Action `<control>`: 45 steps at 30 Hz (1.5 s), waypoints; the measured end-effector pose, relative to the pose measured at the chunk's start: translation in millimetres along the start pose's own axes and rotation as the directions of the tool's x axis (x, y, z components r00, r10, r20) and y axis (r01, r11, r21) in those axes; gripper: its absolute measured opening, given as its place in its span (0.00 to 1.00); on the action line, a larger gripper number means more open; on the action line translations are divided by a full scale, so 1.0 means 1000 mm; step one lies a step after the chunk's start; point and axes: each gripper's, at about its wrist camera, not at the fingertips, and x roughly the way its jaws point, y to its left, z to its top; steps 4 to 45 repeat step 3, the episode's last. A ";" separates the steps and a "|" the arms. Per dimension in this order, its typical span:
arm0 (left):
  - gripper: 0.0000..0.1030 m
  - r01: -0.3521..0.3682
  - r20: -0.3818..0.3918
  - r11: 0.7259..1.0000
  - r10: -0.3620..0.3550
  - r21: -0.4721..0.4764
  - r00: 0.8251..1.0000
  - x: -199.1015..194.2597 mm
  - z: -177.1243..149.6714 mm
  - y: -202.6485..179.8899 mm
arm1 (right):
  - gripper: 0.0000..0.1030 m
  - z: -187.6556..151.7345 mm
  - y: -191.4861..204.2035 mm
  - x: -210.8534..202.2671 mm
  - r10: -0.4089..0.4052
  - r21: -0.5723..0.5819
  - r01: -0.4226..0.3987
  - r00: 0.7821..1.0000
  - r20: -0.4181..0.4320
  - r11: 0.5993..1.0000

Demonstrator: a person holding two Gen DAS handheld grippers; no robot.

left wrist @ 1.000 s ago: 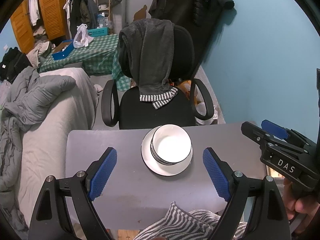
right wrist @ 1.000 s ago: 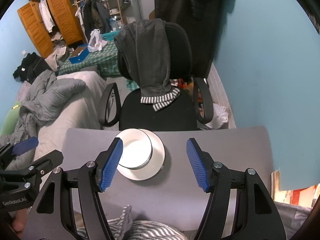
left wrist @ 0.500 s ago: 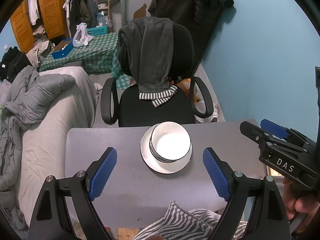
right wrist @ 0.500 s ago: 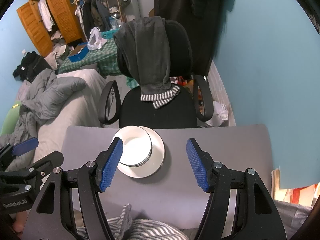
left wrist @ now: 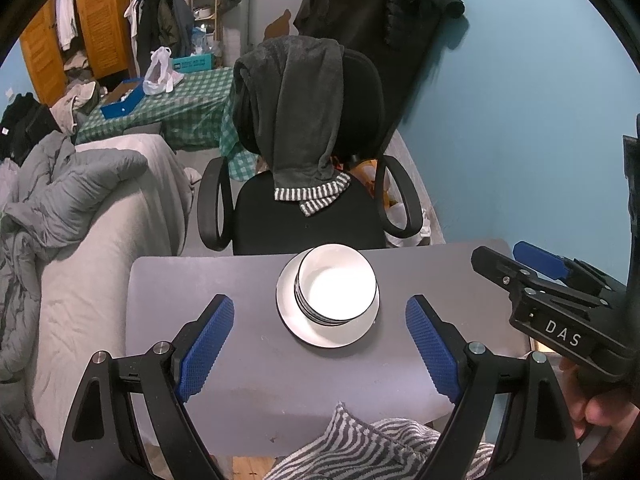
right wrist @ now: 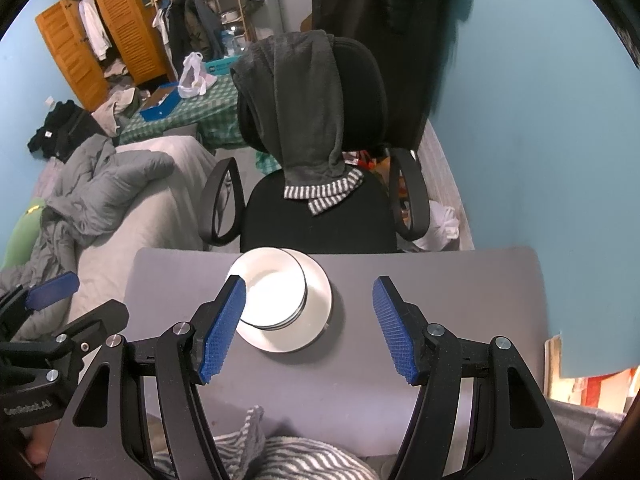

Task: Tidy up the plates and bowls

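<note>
A stack of white bowls (left wrist: pixel 337 289) (right wrist: pixel 270 292) sits on a white plate (left wrist: pixel 320 332) (right wrist: pixel 318 320) near the far edge of the grey table (left wrist: pixel 256 376) (right wrist: pixel 460 288). My left gripper (left wrist: pixel 316 340) hovers over the table in front of the stack, open, nothing between its blue pads. My right gripper (right wrist: pixel 306 328) is also open and empty, held above the table just right of the plate. Each gripper shows at the side of the other's view: the right gripper (left wrist: pixel 552 304) at the right, the left gripper (right wrist: pixel 52 320) at the left.
A black office chair (left wrist: pixel 308 184) with a dark towel over its back stands right behind the table. A grey bed with a quilt (left wrist: pixel 80 208) lies to the left, a blue wall (left wrist: pixel 520 120) to the right. A striped cloth (left wrist: pixel 360 448) lies at the near table edge.
</note>
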 end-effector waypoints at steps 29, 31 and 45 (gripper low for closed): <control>0.86 -0.003 -0.005 1.000 0.003 0.011 1.000 0.002 0.001 -0.003 | 0.63 -0.001 0.001 0.000 0.000 0.001 0.000 1.000 0.001 1.000; 0.86 -0.003 -0.005 1.000 0.003 0.011 1.000 0.002 0.001 -0.003 | 0.63 -0.001 0.001 0.000 0.000 0.001 0.000 1.000 0.001 1.000; 0.86 -0.003 -0.005 1.000 0.003 0.011 1.000 0.002 0.001 -0.003 | 0.63 -0.001 0.001 0.000 0.000 0.001 0.000 1.000 0.001 1.000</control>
